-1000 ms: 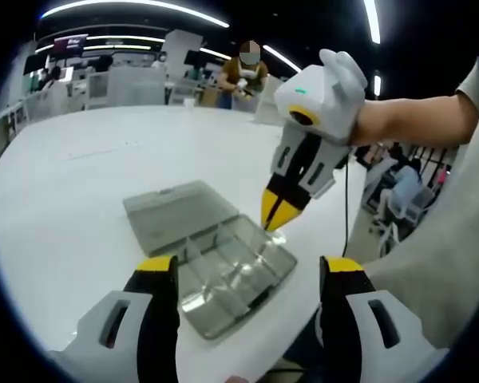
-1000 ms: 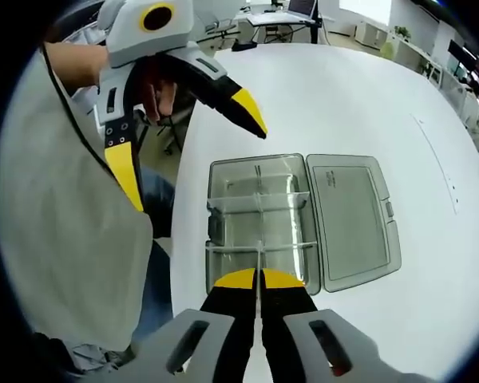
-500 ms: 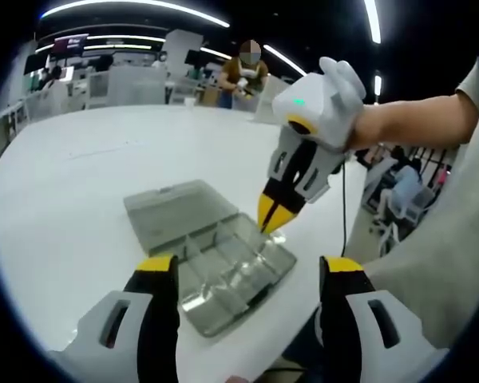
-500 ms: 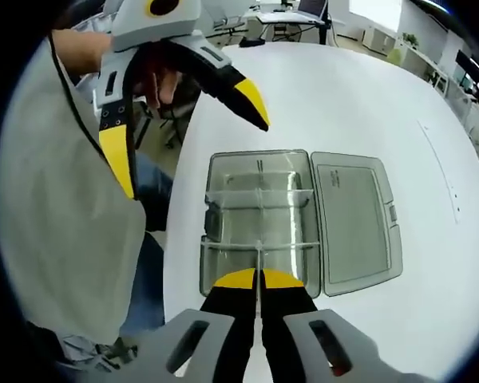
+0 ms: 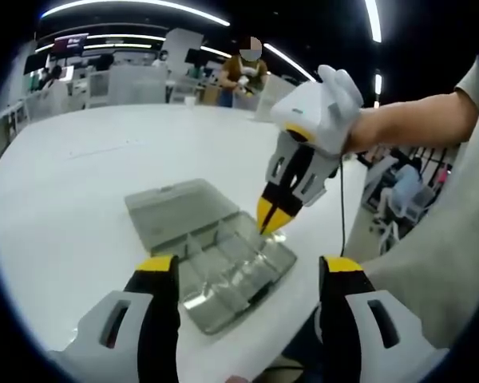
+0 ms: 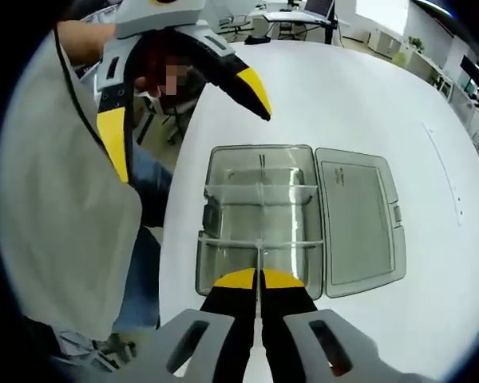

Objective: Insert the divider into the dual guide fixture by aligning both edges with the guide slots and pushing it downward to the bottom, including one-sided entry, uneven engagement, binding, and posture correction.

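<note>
While my right tongs (image 6: pixel 259 277) pinch the thin divider (image 6: pixel 259 257) at the clear box's (image 6: pixel 259 219) near end | left tongs (image 5: pixel 247 275) gaping, empty | step: seating | next: level, press down.

Two facing views over one clear box

The left gripper view looks across the counter (image 5: pixel 80 199) from low and near; the right gripper view looks steeply down from close above. Both share the clear box (image 5: pixel 215 255) (image 6: pixel 259 219) and its open lid (image 5: pixel 172 209) (image 6: pixel 359 223).
</note>
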{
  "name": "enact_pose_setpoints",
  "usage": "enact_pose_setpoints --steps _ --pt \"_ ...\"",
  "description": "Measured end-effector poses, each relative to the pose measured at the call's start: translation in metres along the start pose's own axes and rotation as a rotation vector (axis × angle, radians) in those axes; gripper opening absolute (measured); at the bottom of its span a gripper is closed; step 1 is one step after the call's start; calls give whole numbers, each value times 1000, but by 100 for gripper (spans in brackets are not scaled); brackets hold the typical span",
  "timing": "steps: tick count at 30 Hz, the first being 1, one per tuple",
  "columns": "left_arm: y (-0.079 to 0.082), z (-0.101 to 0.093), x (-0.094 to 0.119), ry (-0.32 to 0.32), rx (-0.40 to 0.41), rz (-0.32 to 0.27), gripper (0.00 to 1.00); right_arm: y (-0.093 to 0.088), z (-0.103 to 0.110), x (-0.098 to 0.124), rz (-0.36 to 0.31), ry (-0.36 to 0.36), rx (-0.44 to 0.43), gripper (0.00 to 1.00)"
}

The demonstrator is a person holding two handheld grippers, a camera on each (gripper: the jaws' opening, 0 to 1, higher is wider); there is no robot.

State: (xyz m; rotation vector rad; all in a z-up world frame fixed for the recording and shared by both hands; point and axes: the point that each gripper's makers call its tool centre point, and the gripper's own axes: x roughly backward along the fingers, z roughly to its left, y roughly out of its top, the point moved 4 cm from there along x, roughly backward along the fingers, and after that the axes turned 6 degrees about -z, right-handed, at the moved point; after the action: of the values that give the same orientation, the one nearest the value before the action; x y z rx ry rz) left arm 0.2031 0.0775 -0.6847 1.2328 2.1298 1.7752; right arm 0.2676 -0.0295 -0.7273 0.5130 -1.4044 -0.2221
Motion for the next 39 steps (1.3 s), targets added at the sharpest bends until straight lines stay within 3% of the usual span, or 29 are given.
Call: enact_pose_setpoints --steps 39 --pt "-4 8 1 10 20 5 68 -6 -2 -16 9 12 -32 0"
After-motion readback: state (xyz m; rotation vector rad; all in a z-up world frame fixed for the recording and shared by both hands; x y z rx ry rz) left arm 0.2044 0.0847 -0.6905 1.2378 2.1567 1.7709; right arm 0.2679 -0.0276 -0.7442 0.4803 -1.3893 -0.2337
